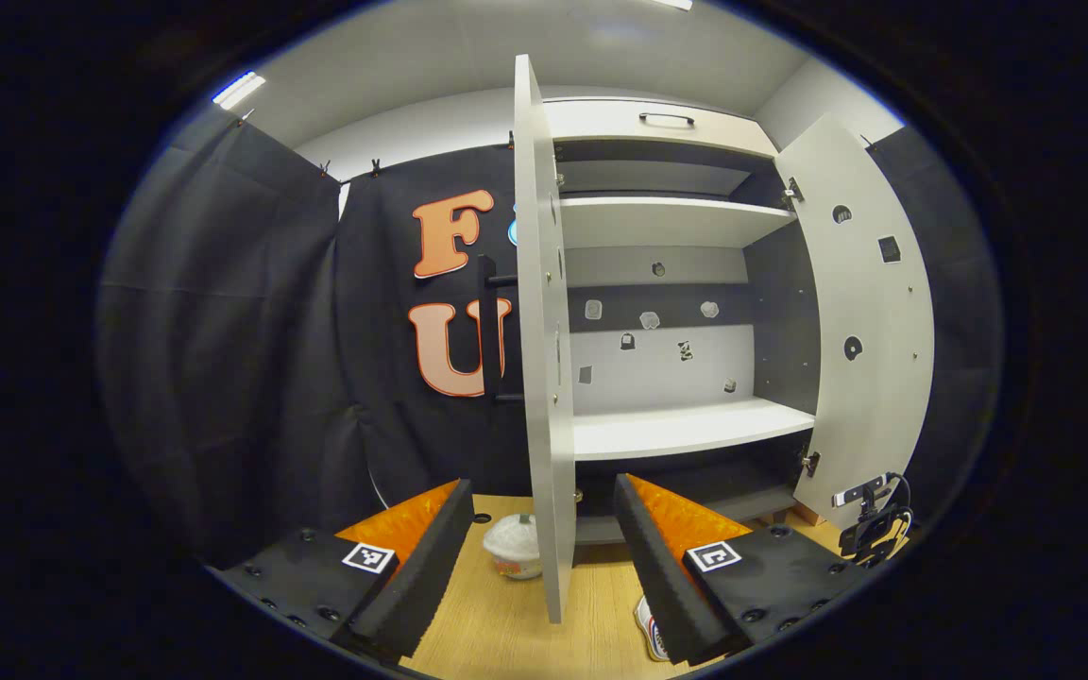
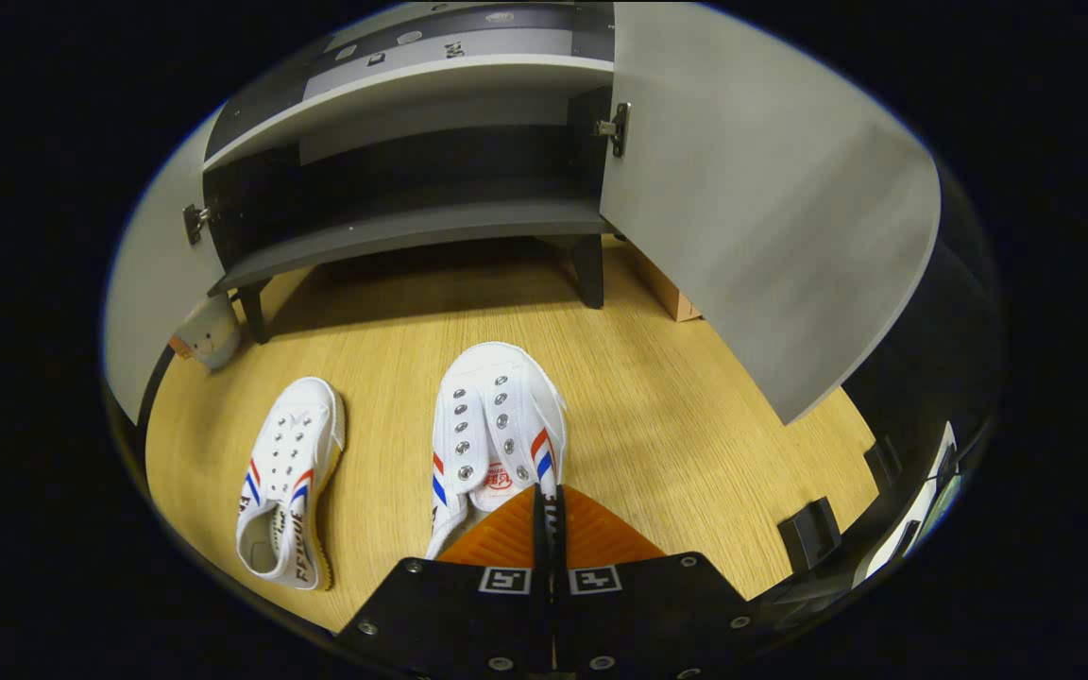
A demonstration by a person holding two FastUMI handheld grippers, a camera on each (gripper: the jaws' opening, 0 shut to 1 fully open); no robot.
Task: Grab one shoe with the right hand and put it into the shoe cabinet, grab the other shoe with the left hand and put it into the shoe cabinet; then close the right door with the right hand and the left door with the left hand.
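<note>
Left gripper view looks level at the cabinet (image 1: 667,283), whose two doors stand open. From left to right: black cloth wall, then the left door (image 1: 544,359) seen almost edge-on, the pale shelves behind it, and the right door (image 1: 870,321) swung wide. The left gripper (image 1: 539,552) holds nothing, its fingers spread wide, the left door's edge showing between them. A small white pot (image 1: 513,546) sits on the wood floor (image 1: 506,623) just left of that door, and a bit of a shoe (image 1: 650,628) peeks out beside the right finger.

Right gripper view looks down at the floor in front of the cabinet's dark bottom shelf (image 2: 412,231). At the left, one white shoe (image 2: 289,477) lies on the floor, apart from the other. Near the middle, the second shoe (image 2: 497,430) points its toe toward the cabinet; the right gripper (image 2: 544,529) has its fingers pressed together, pinching that shoe's heel edge. The right door (image 2: 761,198) hangs open at the right.
</note>
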